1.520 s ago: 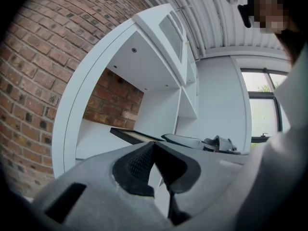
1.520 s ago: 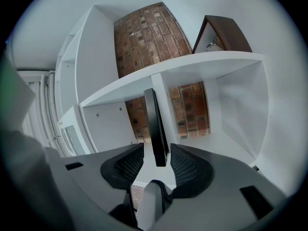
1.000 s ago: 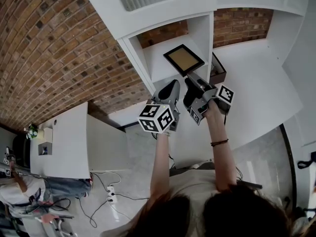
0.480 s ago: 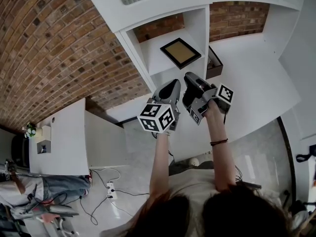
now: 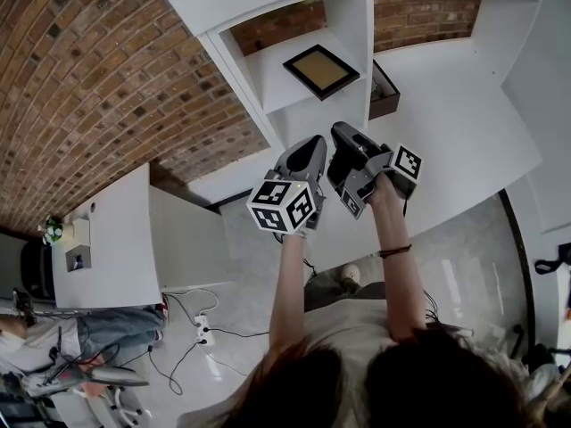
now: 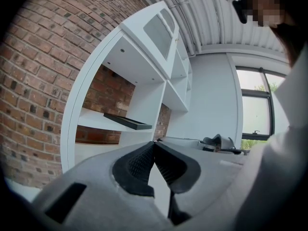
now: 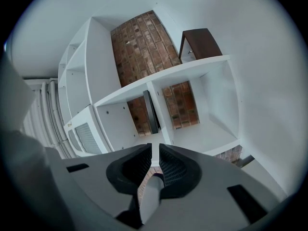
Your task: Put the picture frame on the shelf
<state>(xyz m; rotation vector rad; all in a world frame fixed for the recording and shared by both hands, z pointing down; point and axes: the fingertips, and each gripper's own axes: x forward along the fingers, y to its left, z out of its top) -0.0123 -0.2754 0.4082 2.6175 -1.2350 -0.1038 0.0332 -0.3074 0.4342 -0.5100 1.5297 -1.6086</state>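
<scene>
On shelf (image 5: 272, 83), picture frame (image 5: 321, 69), seemingly flat.

Dark hair (image 5: 428, 383), pale grey tee (image 5: 352, 328), forearms bare, thin dark band (image 5: 393, 251) on right wrist. Left gripper (image 5: 314, 141) and right gripper (image 5: 339, 130) have smooth light-grey shells, black ribbed pads (image 6: 137, 165) and dark rectangular slots in the shell. Black-and-white square markers on left cube (image 5: 284, 207) and right cube (image 5: 406, 164).

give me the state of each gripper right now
Left gripper: shut, holding nothing.
Right gripper: jaws have just been closing, narrow gap left, nothing between them.
</scene>
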